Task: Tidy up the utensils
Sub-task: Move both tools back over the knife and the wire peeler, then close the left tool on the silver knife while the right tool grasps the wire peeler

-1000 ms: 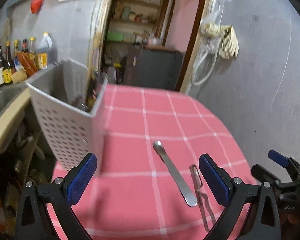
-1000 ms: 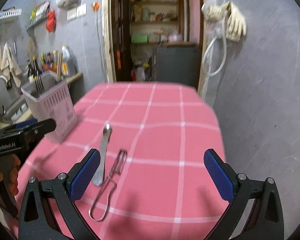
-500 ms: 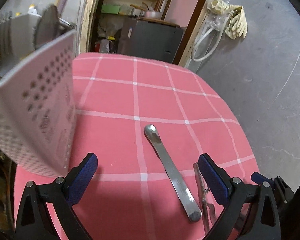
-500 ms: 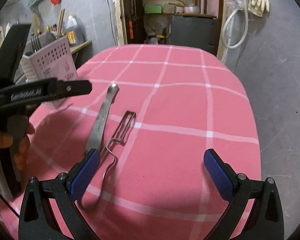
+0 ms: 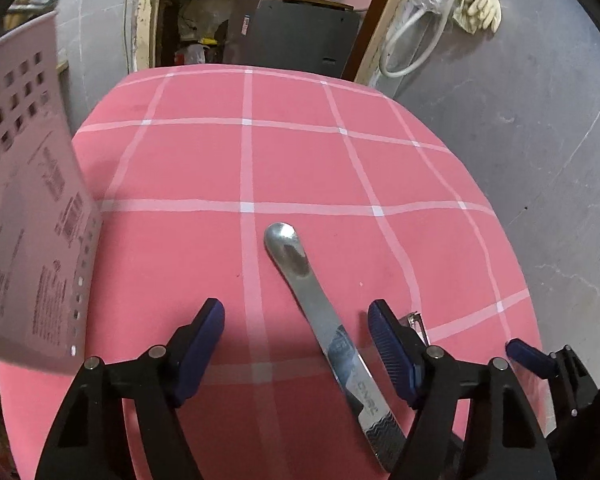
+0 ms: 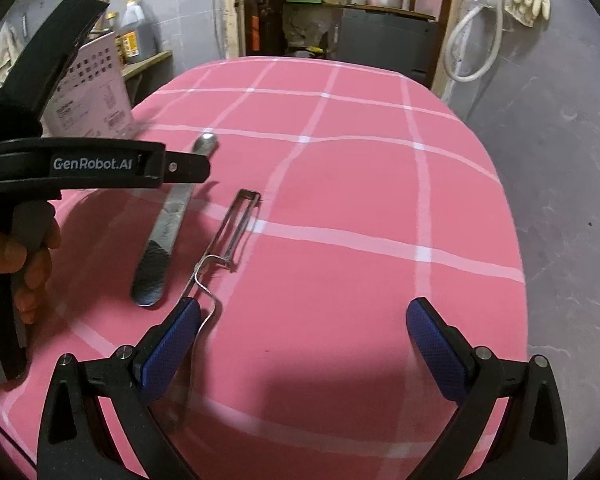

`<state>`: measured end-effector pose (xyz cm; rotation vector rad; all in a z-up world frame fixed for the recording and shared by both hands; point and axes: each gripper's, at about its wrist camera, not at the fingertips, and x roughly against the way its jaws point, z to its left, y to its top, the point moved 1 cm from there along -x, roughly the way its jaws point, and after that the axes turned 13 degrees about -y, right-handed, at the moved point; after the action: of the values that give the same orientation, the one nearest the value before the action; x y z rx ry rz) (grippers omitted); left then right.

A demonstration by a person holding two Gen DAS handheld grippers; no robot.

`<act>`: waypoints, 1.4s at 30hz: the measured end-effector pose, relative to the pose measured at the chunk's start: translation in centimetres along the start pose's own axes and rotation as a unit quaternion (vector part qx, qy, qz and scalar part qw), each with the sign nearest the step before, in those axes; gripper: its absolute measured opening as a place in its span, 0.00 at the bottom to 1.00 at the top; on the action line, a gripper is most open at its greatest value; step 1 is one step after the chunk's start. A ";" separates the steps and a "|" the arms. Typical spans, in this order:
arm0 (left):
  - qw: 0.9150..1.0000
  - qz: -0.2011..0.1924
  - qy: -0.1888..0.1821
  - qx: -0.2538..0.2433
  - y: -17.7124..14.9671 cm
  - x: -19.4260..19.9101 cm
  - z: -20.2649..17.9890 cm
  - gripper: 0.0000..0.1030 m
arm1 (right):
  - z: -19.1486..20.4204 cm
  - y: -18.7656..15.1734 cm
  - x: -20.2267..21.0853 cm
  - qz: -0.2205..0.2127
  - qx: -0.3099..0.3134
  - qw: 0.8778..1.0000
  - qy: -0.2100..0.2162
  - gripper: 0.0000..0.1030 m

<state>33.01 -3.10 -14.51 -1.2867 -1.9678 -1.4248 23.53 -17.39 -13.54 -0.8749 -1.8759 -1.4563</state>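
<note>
A flat steel utensil (image 5: 320,320) with a rounded tip lies on the pink checked tablecloth (image 5: 300,160). My left gripper (image 5: 298,344) hangs low over it with its jaws closing. The utensil's shaft runs between the blue pads (image 5: 392,348), which stay clear of it. A wire-handled peeler (image 6: 236,232) lies just right of that utensil (image 6: 168,232). My right gripper (image 6: 306,344) is open above the cloth, its left finger (image 6: 172,344) over the peeler's wire handle. A perforated pale basket (image 5: 32,220) stands at the table's left edge.
In the right wrist view, a hand (image 6: 28,256) holds the left gripper's black body (image 6: 80,164). Bottles (image 6: 134,32) stand on a shelf behind the basket (image 6: 92,88). A doorway with a dark cabinet (image 5: 292,36) lies beyond the table, and a grey wall (image 5: 540,140) rises on the right.
The left gripper has come down and forward over the steel utensil, and its jaws have narrowed. The right gripper has sunk toward the peeler, still wide.
</note>
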 end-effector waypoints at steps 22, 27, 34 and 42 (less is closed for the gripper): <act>0.999 0.012 -0.041 0.011 0.3 0.0 0.8 0.24 | -1.1 2.7 -2.1 0.018 -0.030 0.995 0.089 0.52; 0.998 0.011 -0.060 0.030 0.3 0.0 1.5 0.21 | 0.6 3.2 -2.2 0.015 -0.002 0.997 0.080 0.49; 0.997 0.023 -0.066 0.046 0.4 -0.1 1.6 0.16 | 2.3 3.1 -1.8 0.037 0.034 0.996 0.067 0.40; 0.995 0.051 -0.069 0.051 0.3 0.1 1.3 0.12 | 0.0 2.4 -2.0 0.073 -0.021 0.990 0.117 0.17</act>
<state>33.51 -1.90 -14.81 -1.4512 -2.0031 -1.1994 26.66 -17.19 -13.78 -0.8038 -1.5818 -1.4454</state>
